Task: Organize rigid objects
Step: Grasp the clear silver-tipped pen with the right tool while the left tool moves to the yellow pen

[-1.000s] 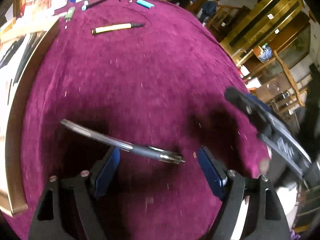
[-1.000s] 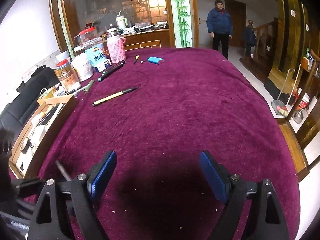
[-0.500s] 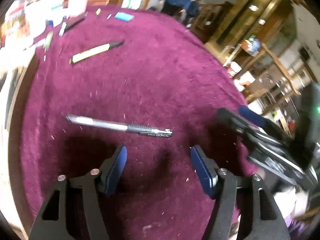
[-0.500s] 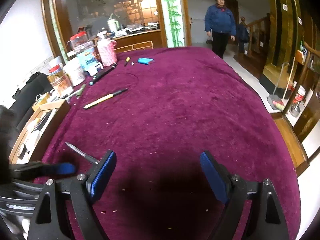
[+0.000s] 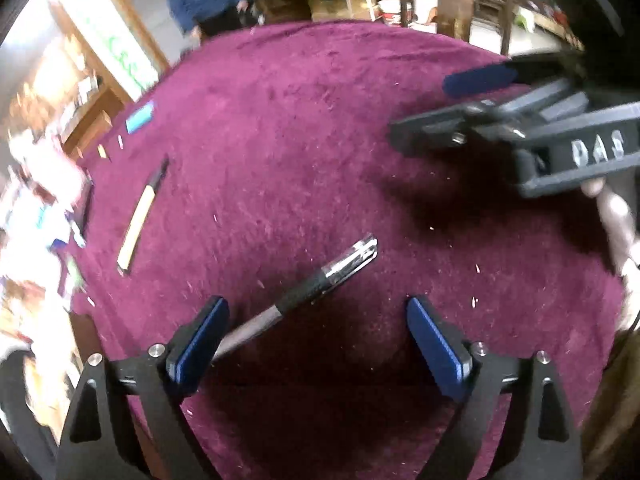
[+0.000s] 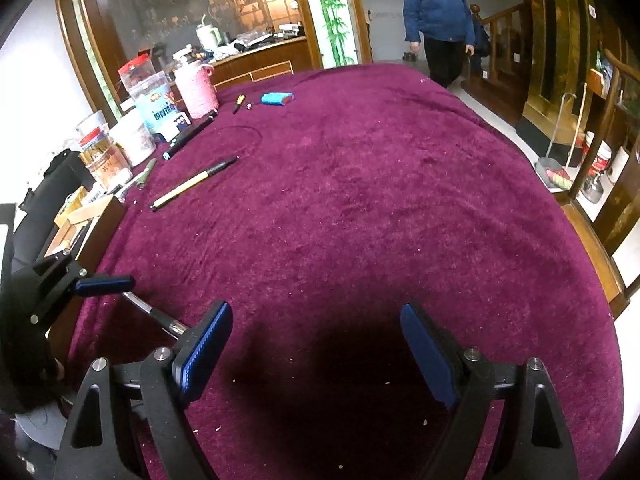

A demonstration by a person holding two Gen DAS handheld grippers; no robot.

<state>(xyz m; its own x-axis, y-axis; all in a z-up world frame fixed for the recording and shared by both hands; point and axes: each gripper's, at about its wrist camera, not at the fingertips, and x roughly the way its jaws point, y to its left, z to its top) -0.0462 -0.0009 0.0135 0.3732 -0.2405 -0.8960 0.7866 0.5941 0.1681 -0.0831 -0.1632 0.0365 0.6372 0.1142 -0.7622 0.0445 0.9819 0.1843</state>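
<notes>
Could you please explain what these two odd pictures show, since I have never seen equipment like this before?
There is no robot here: a person holds a pair of hand-held tongs in each hand, and each pair carries a wide-angle camera looking forward along its two blue-padded fingers. One picture comes from the left tongs, the other from the right tongs. Each pair also shows at the edge of the other's picture.

Both hang over a table with a purple cloth. A silver and black pen lies on the cloth, its near end beside the left tongs' left pad. Those tongs have just been opening, and nothing presses on the pen, so it is not held. The right tongs are open and empty too.

Farther off lie a yellow pen, a blue case, jars and a wooden tray. A bystander stands behind.
</notes>
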